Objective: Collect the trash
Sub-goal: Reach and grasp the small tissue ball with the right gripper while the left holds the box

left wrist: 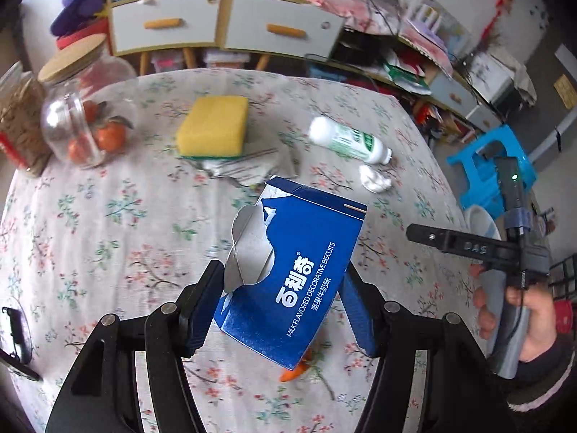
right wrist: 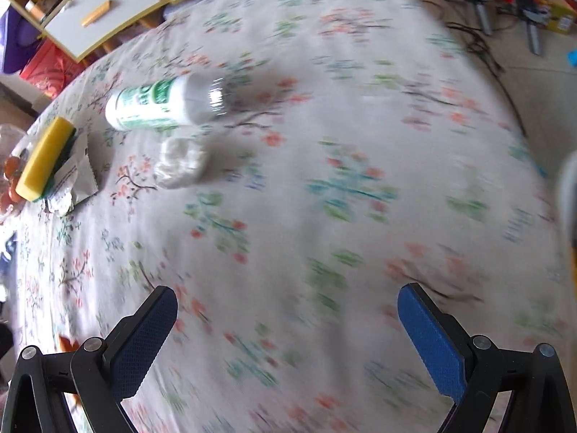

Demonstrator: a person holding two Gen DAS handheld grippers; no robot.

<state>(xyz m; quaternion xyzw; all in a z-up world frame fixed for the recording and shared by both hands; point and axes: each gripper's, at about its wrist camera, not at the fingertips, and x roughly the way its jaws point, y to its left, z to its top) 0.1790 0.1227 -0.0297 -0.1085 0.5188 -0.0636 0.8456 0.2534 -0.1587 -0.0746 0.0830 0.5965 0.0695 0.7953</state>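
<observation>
A lived-in home room, cluttered and domestic. A table under a floral tablecloth (left wrist: 90, 223) carries a glass jar of small oranges (left wrist: 86, 122) near its far-left corner and a yellow sponge (left wrist: 212, 126) toward the far edge. Behind stands a white-drawered cabinet (left wrist: 223, 21) with wooden handles and heaped shelves, and a blue plastic stool (left wrist: 483, 158) stands off the table's right edge.

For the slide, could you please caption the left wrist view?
Left gripper holds a torn blue biscuit box above the floral tablecloth, sponge and bottle beyond.
</observation>
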